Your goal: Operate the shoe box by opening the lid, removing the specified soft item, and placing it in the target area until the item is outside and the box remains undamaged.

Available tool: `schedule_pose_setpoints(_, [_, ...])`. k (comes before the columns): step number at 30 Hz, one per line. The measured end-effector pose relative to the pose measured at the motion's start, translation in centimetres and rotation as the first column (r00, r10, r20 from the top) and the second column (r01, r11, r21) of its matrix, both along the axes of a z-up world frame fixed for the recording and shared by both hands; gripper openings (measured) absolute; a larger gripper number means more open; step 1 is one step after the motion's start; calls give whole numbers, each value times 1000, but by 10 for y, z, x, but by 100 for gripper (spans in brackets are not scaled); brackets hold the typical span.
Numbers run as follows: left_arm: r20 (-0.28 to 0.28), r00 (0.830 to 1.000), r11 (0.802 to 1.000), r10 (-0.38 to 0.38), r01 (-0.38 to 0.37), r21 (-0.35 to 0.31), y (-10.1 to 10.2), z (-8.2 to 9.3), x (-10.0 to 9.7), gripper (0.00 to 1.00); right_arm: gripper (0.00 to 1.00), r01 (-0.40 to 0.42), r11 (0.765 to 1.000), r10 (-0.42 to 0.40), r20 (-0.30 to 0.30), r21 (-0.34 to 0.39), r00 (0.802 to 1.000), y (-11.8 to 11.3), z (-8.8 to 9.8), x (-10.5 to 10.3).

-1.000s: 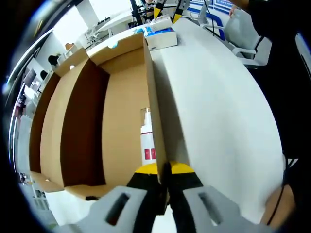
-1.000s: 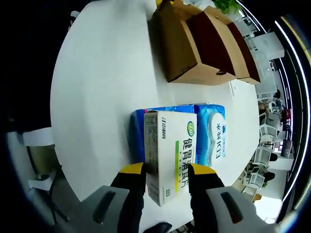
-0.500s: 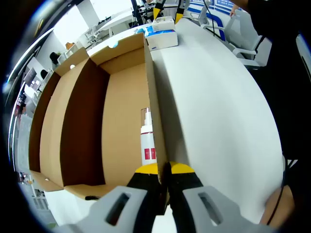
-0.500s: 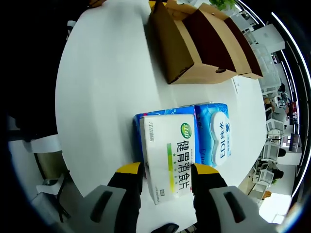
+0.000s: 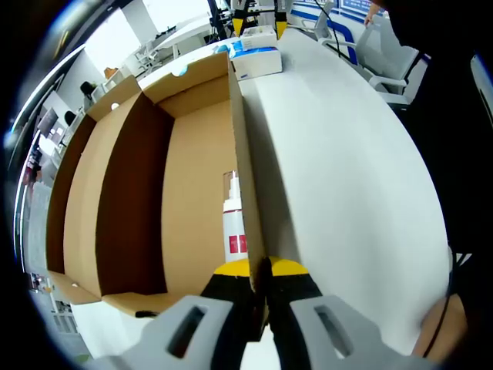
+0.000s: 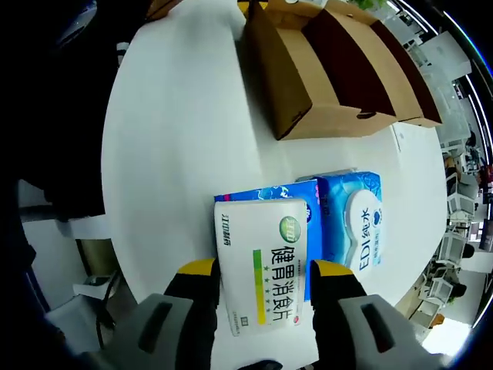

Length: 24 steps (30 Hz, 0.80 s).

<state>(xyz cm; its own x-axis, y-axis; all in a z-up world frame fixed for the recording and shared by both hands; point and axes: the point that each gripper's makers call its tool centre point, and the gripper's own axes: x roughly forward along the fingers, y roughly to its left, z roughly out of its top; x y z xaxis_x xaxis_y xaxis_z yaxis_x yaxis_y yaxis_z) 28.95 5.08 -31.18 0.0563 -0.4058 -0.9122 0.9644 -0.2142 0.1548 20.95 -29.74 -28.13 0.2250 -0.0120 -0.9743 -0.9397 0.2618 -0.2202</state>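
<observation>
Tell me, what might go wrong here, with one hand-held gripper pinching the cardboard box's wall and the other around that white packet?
The left hand-held gripper is clamped on the thin edge of the cardboard box; a hard pull could crease or tear it. The white packet sits on top of a blue pack between the right hand-held gripper jaws, so it might slide off if nudged. A spray bottle lies against the wall inside and could roll if the box tips.

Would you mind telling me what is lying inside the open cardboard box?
Inside the cardboard box, a white spray bottle with a red label lies against the wall that the left gripper pinches. The dark compartment's floor is shadowed, so anything there stays hidden.
</observation>
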Motion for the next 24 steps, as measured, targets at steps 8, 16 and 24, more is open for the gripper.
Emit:
schedule_pose_setpoints(8, [4,1000,1000,-5,5,4,0,0,0,4,44,-77,997,76,-39,-12,996,5,0,1])
schedule_pose_setpoints(16, [4,1000,1000,-4,4,3,1,-1,-2,4,44,-116,993,114,-55,-33,992,10,-1,5])
schedule_pose_setpoints(24, [4,1000,1000,-5,5,3,2,-2,-5,4,44,-165,984,162,-55,-60,985,11,-3,8])
